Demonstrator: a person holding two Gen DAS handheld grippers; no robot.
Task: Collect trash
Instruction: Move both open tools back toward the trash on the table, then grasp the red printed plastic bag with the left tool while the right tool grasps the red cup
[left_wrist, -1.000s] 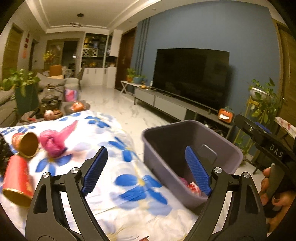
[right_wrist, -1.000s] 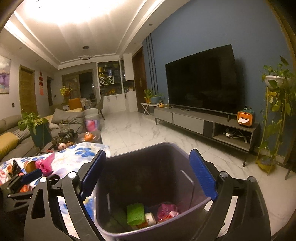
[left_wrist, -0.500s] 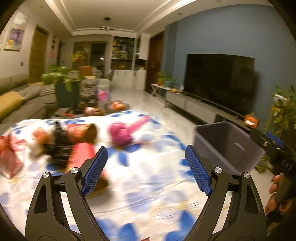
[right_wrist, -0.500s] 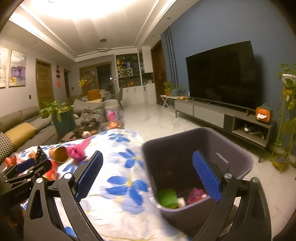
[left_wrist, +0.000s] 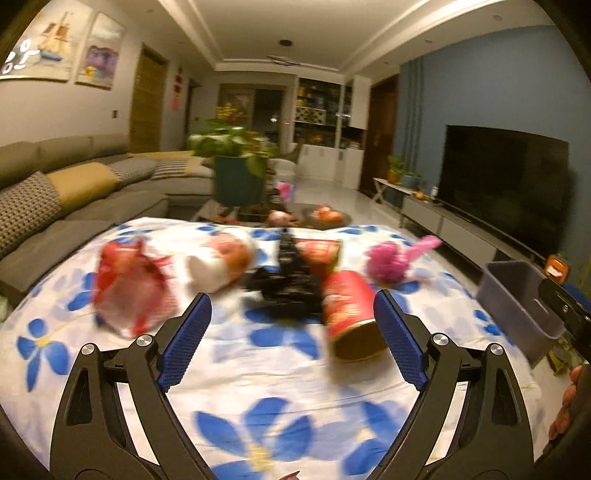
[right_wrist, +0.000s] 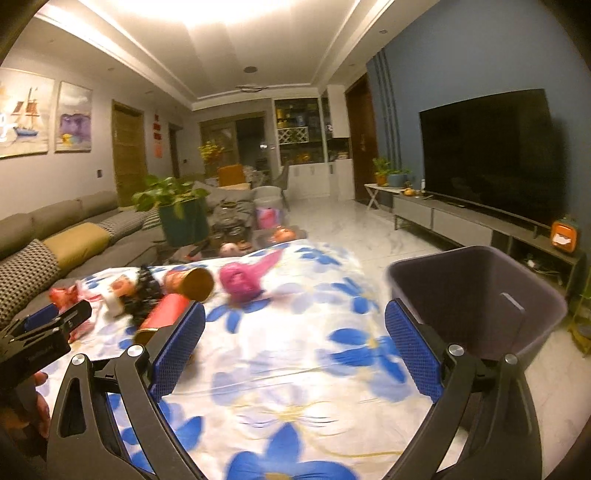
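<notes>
Left gripper (left_wrist: 291, 338) and right gripper (right_wrist: 293, 352), both spread wide and empty, above a blue-flowered cloth (left_wrist: 266, 373). Red cup (left_wrist: 347, 314), pink wad (left_wrist: 388, 260) and red wrapper (left_wrist: 129, 288) lie scattered; grey bin (right_wrist: 480, 299) stands beside. Cup lettering blurred, unreadable.

A home living room. A long sofa (left_wrist: 74, 192) lines one wall, and a big TV (right_wrist: 487, 155) faces it. Paintings (right_wrist: 44, 114) hang above the sofa.
</notes>
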